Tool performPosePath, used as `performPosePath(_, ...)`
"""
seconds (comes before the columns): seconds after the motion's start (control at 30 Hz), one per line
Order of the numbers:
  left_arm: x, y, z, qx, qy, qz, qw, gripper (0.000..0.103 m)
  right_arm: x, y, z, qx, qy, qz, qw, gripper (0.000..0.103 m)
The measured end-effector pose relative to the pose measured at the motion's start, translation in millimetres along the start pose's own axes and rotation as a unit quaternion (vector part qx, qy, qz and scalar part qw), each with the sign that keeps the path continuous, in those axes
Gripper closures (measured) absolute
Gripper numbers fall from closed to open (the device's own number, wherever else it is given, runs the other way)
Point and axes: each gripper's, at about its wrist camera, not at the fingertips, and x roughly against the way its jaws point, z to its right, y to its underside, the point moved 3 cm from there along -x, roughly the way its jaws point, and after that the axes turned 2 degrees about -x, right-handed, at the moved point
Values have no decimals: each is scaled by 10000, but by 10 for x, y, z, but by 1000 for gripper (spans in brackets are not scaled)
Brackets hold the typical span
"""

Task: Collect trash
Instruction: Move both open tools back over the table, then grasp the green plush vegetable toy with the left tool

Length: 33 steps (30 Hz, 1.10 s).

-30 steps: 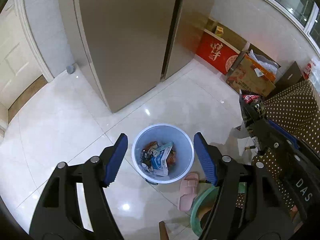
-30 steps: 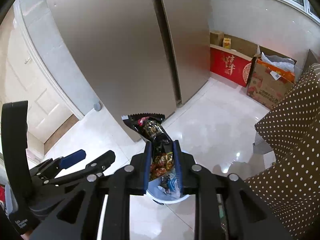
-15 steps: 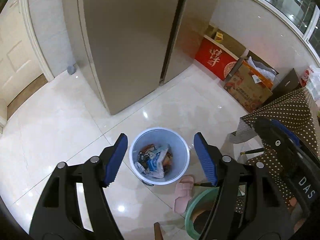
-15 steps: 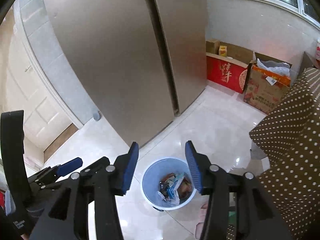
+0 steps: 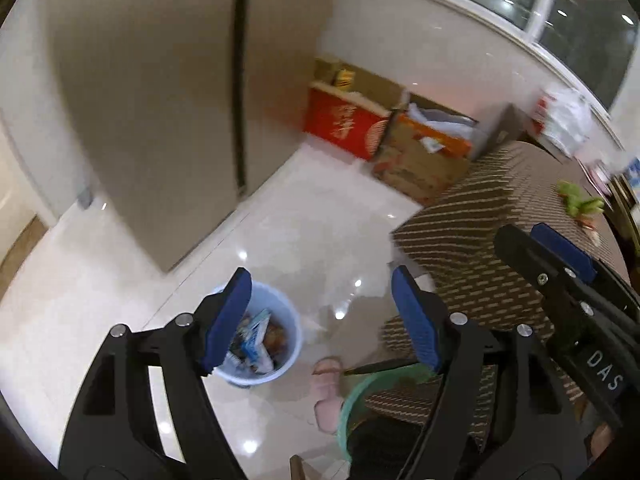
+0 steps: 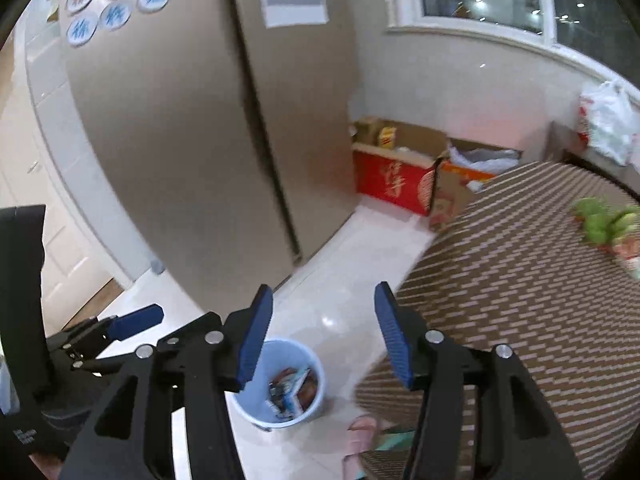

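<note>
Left gripper (image 5: 320, 316): fingers spread and opening, empty, over the floor. Bin (image 5: 276, 344) sits below on the floor, trash (image 5: 256, 340) inside, beside the table (image 6: 520, 300). Right gripper (image 6: 324, 336): fingers opening, nothing between them. Risks: frames are motion-blurred, so a fast swing could clip the table edge; the green items (image 6: 604, 222) may get mistaken for trash.

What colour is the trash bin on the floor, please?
Light blue bin, clearest in the right wrist view.
</note>
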Motion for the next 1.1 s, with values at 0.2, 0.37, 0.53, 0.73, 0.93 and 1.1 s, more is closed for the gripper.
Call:
performPosePath(0.2, 70, -249, 895, -676, 330, 202, 9970, 27, 462, -145, 801, -264, 555, 317, 9976, 48)
performPosePath(0.37, -4, -335, 1781, -1369, 598, 270, 9884, 26, 771, -144, 1648, -582, 1128, 463, 9908, 47)
performPosePath(0.53, -180, -331, 2688, -2163, 721, 439, 9727, 26, 988, -74, 2428, -976, 1579, 471, 9815, 47)
performPosePath(0.73, -456, -399, 3418, -2734, 757, 550, 9573, 26, 1064, -20, 3152, -1295, 1851, 350, 9735, 47)
performPosePath(0.93, -719, -537, 3804, -2985, 485, 671, 9508, 26, 966, -34, 3521, -1454, 1905, 265, 9705, 44)
performPosePath(1.1, -912, -569, 3950, -3113, 505, 566, 9473, 27, 794, -66, 3634, -1680, 1795, 169, 9692, 44)
